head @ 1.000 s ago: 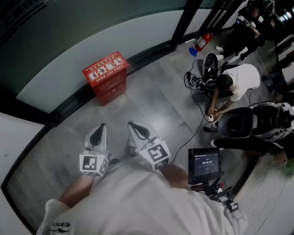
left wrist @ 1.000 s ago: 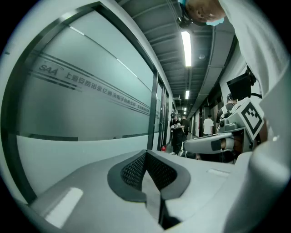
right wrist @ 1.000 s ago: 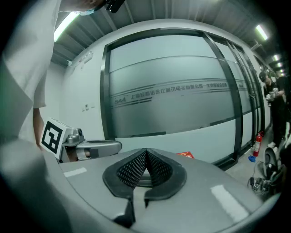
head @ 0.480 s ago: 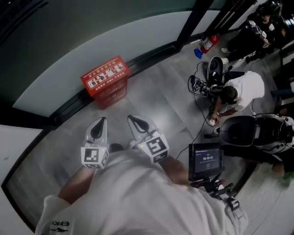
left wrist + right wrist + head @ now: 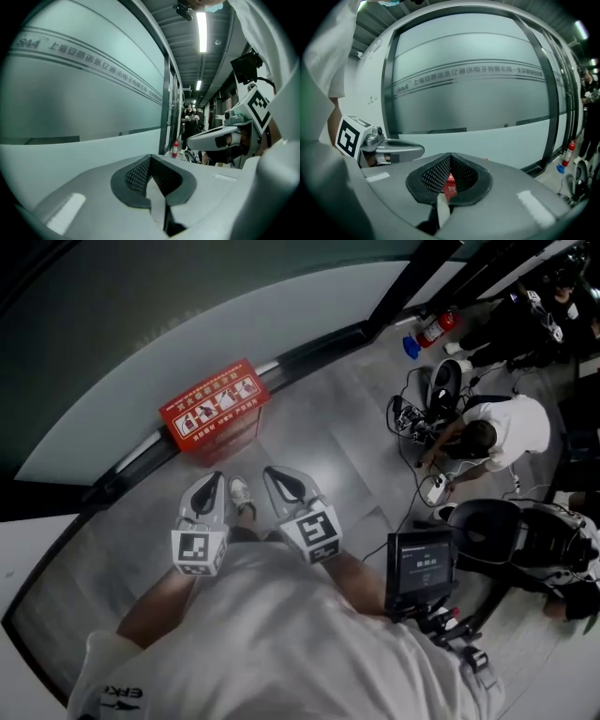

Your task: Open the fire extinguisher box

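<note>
Currently your left gripper [image 5: 210,486] and right gripper [image 5: 275,476], mid-frame, are both clenched, empty. Fire extinguisher box [image 5: 214,407] sits lid-down just above them, against the glass wall [image 5: 234,306].

The right gripper [image 5: 451,158] has its jaws pressed together on nothing, a sliver of the red fire extinguisher box [image 5: 450,183] showing through the gap behind them, the left gripper [image 5: 417,150] alongside at the left, and a frosted glass wall [image 5: 478,103] ahead with a fire extinguisher [image 5: 568,153] at its far right foot.

One box [image 5: 214,409], two tools [image 5: 212,482] [image 5: 274,475]
</note>
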### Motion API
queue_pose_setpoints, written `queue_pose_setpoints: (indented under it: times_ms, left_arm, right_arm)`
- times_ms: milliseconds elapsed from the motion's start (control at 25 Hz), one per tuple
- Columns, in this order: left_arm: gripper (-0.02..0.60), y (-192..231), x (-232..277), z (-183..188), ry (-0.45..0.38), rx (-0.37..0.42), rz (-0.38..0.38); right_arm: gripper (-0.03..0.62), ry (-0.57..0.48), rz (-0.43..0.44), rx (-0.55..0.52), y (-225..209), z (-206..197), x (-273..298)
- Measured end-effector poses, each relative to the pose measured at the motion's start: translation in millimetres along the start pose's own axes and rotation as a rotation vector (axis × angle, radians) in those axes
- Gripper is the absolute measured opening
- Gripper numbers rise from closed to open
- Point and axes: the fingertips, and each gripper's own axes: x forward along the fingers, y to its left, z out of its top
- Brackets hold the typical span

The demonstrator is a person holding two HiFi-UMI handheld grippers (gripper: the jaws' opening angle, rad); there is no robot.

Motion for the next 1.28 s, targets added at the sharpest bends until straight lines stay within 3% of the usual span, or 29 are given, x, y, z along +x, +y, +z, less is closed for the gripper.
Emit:
queue_pose_setpoints:
  times_ms: [280, 680, 800, 1280]
  left_arm:
    - [0.002, 56, 75, -6, 0.081, 0.049, -0.032]
    - [0.002, 82, 120, -34, 0.162, 0.129, -0.026]
    - [0.003, 88, 131, -48, 0.204, 0.14, 0.002]
    - [0.003, 92, 174, -113, 0.446, 0.268, 0.096]
  right_arm:
    - [0.012, 0.094, 0.0, -0.028, -37, 9, 88]
    - [0.012, 0.238, 0.028, -0.135, -63, -9, 155]
    - [0.012, 0.274, 0.07, -0.167, -69, -20, 171]
    - [0.012, 0.358, 0.365, -0.542, -78, -74, 218]
